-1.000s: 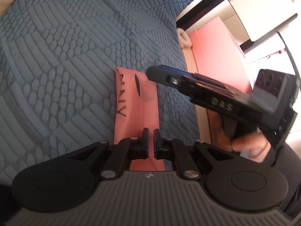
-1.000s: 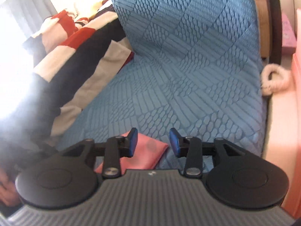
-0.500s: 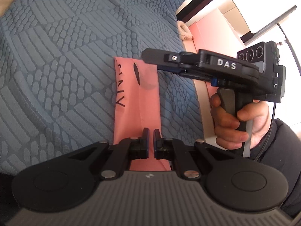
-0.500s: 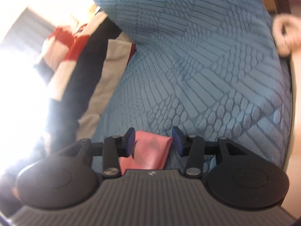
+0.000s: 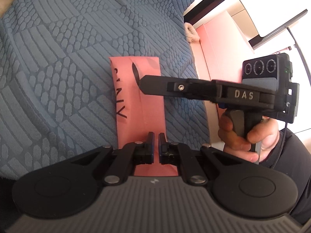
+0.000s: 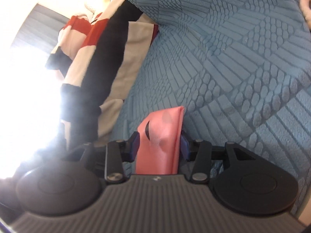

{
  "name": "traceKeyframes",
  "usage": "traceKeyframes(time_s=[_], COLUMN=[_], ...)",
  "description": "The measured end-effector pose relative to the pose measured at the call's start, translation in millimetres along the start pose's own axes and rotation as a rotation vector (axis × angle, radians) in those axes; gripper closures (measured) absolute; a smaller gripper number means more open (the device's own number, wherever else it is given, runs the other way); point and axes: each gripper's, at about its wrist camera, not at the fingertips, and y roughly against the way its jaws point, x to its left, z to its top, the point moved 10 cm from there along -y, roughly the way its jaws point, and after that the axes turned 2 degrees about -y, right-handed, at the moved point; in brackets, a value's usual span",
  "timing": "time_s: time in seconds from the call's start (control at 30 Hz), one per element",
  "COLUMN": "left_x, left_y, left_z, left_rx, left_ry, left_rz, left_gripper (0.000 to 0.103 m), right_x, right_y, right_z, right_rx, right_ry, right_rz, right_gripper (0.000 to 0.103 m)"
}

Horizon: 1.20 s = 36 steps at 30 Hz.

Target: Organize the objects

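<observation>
- The pink pouch lies flat on the blue quilted bed cover, its long axis running straight away from the left tongs.
- The left tongs sit over the pouch's near end, nearly together with a thin gap; whether they pinch fabric, I cannot tell.
- The right tongs reach in across the pouch's far end and straddle its width, pads pressed against both edges, clamped on it.
- A cream fuzzy thing lies beyond the pouch at the cover's edge.
</observation>
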Motion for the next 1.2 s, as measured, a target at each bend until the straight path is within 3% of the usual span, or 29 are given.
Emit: traceKeyframes(time_s=[0.03, 0.2, 0.4, 0.47, 0.53, 0.7, 0.83, 0.9, 1.03, 1.2], left_x=[0.1, -3.3, -12.7, -11.4, -11.6, -1.6, 2.2, 5.2, -10.2, -36.5], left_y=[0.3, 1.1, 24.5, 34.7, 41.9, 53.1, 52.8, 58.0, 73.4, 67.8], left_z=[0.1, 6.5, 17.0, 22.7, 29.2, 44.1, 50.9, 53.2, 65.6, 70.5], left_rx=[-0.001, -0.036, -0.141, -0.192, -0.238, -0.325, -0.325, -0.325, -0.330, -0.250], left_ry=[0.000, -0.006, 0.016, 0.038, 0.059, 0.144, 0.159, 0.182, 0.178, 0.173], left_rz=[0.001, -0.006, -0.090, -0.107, -0.130, -0.168, -0.186, -0.239, -0.448, -0.687], left_gripper=[0.095, 0.095, 0.092, 0.072, 0.063, 0.056, 0.047, 0.044, 0.033, 0.033], right_x=[2.8, 10.2, 29.3, 36.5, 43.4, 53.0, 57.2, 64.7, 81.9, 92.2], right_y=[-0.5, 4.4, 31.5, 40.7, 51.1, 65.1, 69.8, 78.1, 104.7, 137.8], right_z=[-0.8, -3.3, 4.1, 8.7, 14.3, 21.3, 20.6, 19.8, 22.5, 23.7], right_rx=[-0.001, -0.063, -0.177, -0.212, -0.244, -0.293, -0.308, -0.326, -0.381, -0.441], right_ry=[0.032, 0.096, 0.112, 0.121, 0.123, 0.135, 0.118, 0.115, 0.103, 0.042], right_rz=[-0.027, -0.133, -0.152, -0.152, -0.142, -0.151, -0.123, -0.063, 0.054, 0.218], right_gripper=[0.070, 0.081, 0.089, 0.090, 0.090, 0.091, 0.091, 0.091, 0.091, 0.091])
